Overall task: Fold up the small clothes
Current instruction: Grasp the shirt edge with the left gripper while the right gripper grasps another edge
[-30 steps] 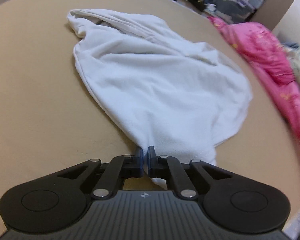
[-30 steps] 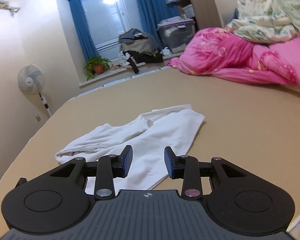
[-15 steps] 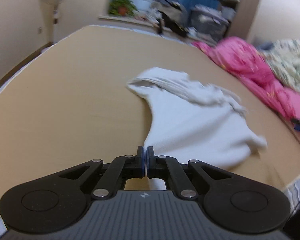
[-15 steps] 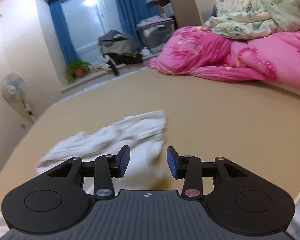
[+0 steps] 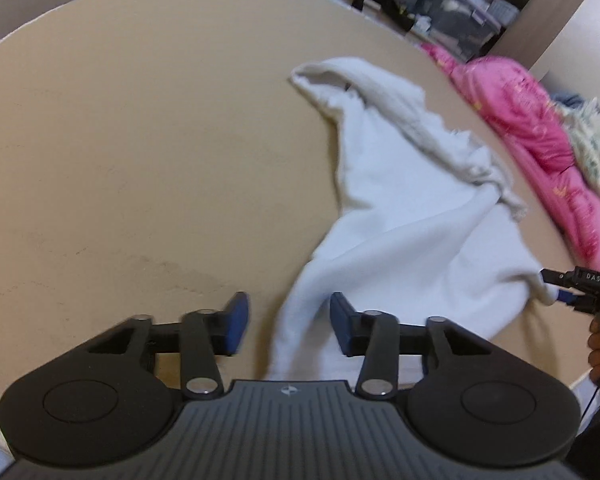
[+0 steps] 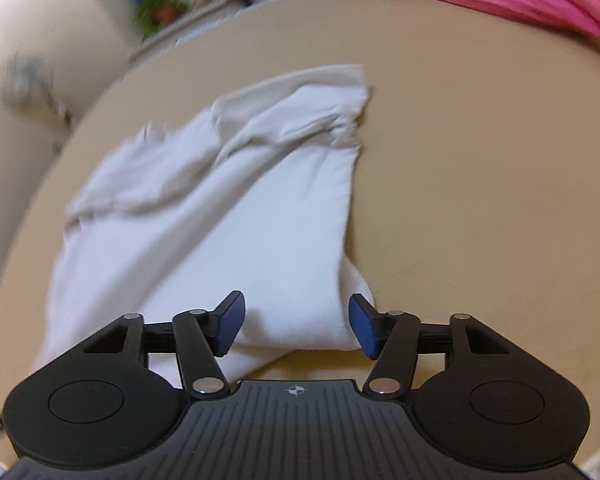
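Two tools at near edge of tan bed surface [image 5: 140, 160], both over crumpled white fleece garment [image 5: 400, 216]. Left tool [image 5: 288, 322]: jaws opening, moderately wide, strip of white fabric between pads, not pinched. Right tool [image 6: 296, 326]: jaws opening, wide, straddling near corner fold, not yet gripping. Advice: seat pads deep on hem corner before closing, grip single layer, then pull corners apart to flatten, since far part bunched. Pink quilt [image 5: 532, 128] along far bed edge. Writing: "DAS" on right tool's black side, seen from left wrist.

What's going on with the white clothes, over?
Left gripper opening, cloth edge between, not pinched. Right gripper opening over a corner. White garment rumpled on tan bed. Nothing blocking.
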A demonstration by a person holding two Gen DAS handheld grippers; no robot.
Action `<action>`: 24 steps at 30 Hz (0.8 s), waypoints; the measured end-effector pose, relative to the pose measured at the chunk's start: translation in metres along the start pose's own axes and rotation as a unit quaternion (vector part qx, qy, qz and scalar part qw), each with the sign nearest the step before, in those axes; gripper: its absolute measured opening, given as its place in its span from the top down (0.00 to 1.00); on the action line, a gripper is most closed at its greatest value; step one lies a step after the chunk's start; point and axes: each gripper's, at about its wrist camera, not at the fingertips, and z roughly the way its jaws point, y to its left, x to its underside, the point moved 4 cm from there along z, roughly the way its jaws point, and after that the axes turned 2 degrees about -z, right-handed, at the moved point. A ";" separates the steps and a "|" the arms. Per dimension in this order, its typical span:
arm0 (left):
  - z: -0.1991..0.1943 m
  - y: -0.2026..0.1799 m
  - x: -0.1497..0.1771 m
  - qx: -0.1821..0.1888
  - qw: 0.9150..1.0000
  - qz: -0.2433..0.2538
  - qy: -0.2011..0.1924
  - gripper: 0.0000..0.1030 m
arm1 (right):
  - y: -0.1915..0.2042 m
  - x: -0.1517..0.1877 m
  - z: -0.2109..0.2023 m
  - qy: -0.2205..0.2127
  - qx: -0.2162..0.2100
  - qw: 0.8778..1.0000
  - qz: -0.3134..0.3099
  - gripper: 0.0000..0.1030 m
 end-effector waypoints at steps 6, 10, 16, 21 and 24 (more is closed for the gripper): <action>-0.007 -0.005 0.009 -0.003 0.999 0.040 -0.011 0.94 | 0.000 0.010 0.011 0.010 0.015 1.000 -0.024 0.47; -0.035 -0.016 0.009 0.012 0.997 0.052 -0.056 0.97 | 0.000 0.014 -0.012 -0.017 -0.038 0.999 -0.024 0.95; -0.128 -0.017 0.023 0.087 0.984 0.082 -0.129 1.00 | -0.033 0.009 -0.137 -0.207 -0.223 0.950 0.075 0.97; -0.123 -0.002 0.045 0.071 0.990 0.106 -0.067 0.94 | -0.093 0.033 -0.128 -0.114 -0.156 0.969 0.152 0.91; -0.105 -0.003 0.046 0.062 0.992 0.109 -0.035 0.65 | -0.104 0.048 -0.102 -0.037 -0.061 0.991 0.110 0.70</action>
